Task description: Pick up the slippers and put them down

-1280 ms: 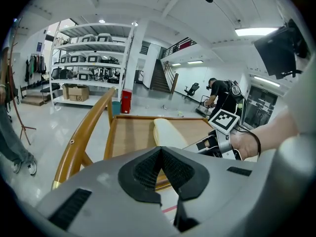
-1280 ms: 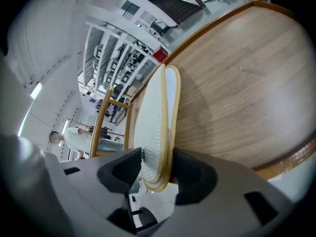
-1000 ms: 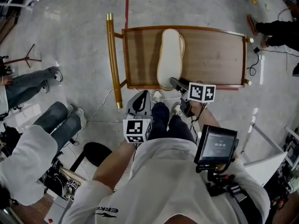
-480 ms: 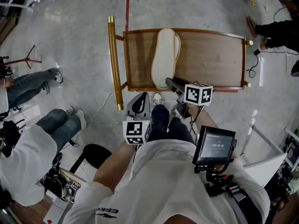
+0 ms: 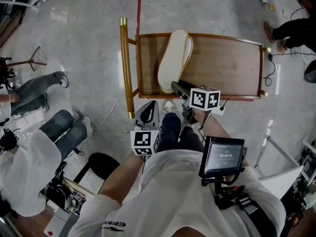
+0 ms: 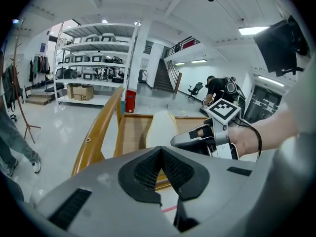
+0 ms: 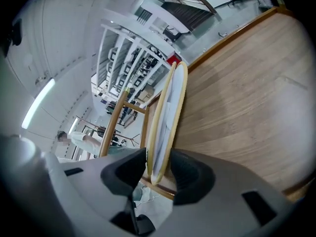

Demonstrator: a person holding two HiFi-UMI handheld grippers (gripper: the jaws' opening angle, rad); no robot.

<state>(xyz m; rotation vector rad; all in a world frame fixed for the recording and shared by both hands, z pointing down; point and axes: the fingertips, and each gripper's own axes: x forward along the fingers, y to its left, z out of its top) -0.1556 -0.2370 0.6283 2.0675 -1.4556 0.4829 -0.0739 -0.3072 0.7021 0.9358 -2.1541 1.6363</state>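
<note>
**Operator:** Where are the slippers (image 5: 174, 60)?

**Technician:** On the wooden cart (image 5: 232, 63). The right gripper (image 7: 159, 171) has just been closing and pinches only their heel end, so the pair may pivot or slip free. The left gripper (image 6: 160, 172) is closed and empty.

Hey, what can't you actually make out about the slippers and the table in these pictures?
- Uppers of the slippers: the head view shows only one pale flat side, and the right gripper view is edge-on.
- Legs of the wooden table: head view, the tabletop covers them.
- Text on the chest screen: head view, too small.
</note>
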